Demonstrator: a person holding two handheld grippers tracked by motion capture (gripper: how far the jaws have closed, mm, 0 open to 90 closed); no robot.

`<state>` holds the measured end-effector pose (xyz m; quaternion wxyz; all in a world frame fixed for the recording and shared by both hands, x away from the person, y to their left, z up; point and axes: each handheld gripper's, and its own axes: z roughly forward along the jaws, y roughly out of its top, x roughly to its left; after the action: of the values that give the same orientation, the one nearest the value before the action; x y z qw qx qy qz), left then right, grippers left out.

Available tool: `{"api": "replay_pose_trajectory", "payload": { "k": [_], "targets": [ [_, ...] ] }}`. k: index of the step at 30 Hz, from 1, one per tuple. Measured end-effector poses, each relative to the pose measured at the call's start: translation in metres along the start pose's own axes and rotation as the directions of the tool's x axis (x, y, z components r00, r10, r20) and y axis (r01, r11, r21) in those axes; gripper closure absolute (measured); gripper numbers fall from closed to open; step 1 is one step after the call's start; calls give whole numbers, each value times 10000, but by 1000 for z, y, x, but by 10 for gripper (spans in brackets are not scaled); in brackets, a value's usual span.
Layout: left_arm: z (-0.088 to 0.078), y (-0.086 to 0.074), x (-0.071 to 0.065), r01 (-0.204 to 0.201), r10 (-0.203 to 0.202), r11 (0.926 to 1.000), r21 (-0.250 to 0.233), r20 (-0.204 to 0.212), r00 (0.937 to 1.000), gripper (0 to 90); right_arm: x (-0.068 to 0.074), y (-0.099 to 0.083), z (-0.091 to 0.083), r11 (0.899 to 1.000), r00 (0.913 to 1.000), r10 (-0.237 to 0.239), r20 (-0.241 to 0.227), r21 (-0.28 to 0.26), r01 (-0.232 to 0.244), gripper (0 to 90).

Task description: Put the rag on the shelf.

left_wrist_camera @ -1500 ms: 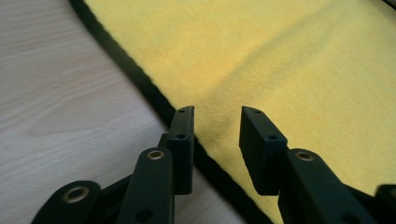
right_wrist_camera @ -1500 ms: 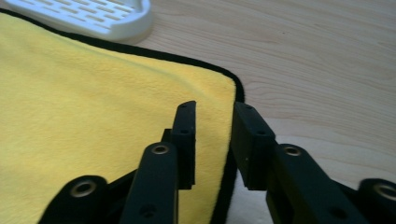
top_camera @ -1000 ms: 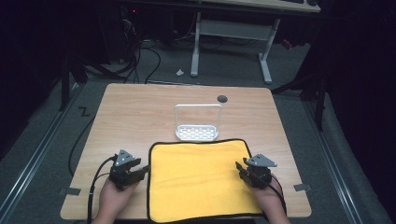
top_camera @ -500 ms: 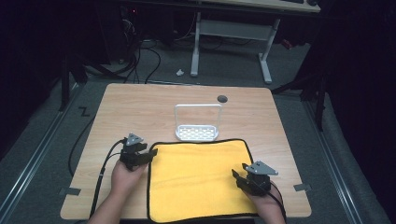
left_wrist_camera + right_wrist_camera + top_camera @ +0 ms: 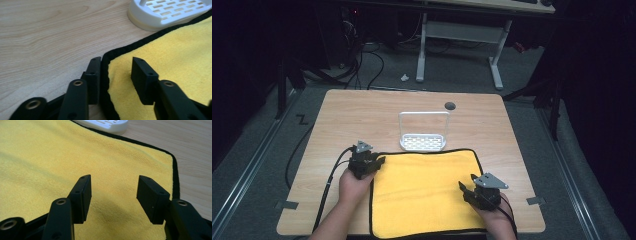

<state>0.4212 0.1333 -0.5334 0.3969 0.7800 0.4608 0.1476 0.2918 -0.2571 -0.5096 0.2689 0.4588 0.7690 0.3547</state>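
Observation:
A yellow cloth (image 5: 422, 192) with a black hem lies flat on the near half of the wooden table (image 5: 362, 110). My left gripper (image 5: 379, 161) sits at the cloth's far left corner. In the left gripper view (image 5: 116, 62) its jaws straddle the hem (image 5: 106, 75), one on the wood and one over the yellow cloth (image 5: 175, 50). They have just been closing and the pads do not pinch the cloth. My right gripper (image 5: 464, 189) hovers over the cloth's near right part (image 5: 50, 157). Its jaws (image 5: 113, 180) have just been opening, with nothing between them.
A white slotted rack (image 5: 423, 142) with a wire hoop stands just beyond the cloth's far edge, also seen as a rack (image 5: 170, 11) close to the left gripper. A dark round grommet (image 5: 450, 106) sits farther back. Cables and a desk frame (image 5: 459, 35) lie on the floor beyond.
My left hand has moved forward along the cloth's left edge to its far left corner. The right hand has stayed about where it was.

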Motion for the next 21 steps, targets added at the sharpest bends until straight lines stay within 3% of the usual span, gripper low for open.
{"api": "replay_pose_trajectory", "payload": {
  "k": [7,13,19,21],
  "targets": [
    [-1,-3,-4,-285,285,9996,-44,-69,9996,791,13,6,4,9995,9990,-299,-331,-88,296,477],
    [-2,-4,7,673,-664,9975,-221,410,9970,855,32,12,6,9979,9947,-634,-804,-166,622,464],
    [-5,-5,9,868,-845,9955,-380,575,9948,857,69,20,13,9930,9825,-1184,-1439,-202,1167,443],
    [-6,-6,11,1036,-1005,9936,-458,665,9927,857,85,23,18,9870,9733,-1603,-1646,-131,1603,440]
  ]
}}
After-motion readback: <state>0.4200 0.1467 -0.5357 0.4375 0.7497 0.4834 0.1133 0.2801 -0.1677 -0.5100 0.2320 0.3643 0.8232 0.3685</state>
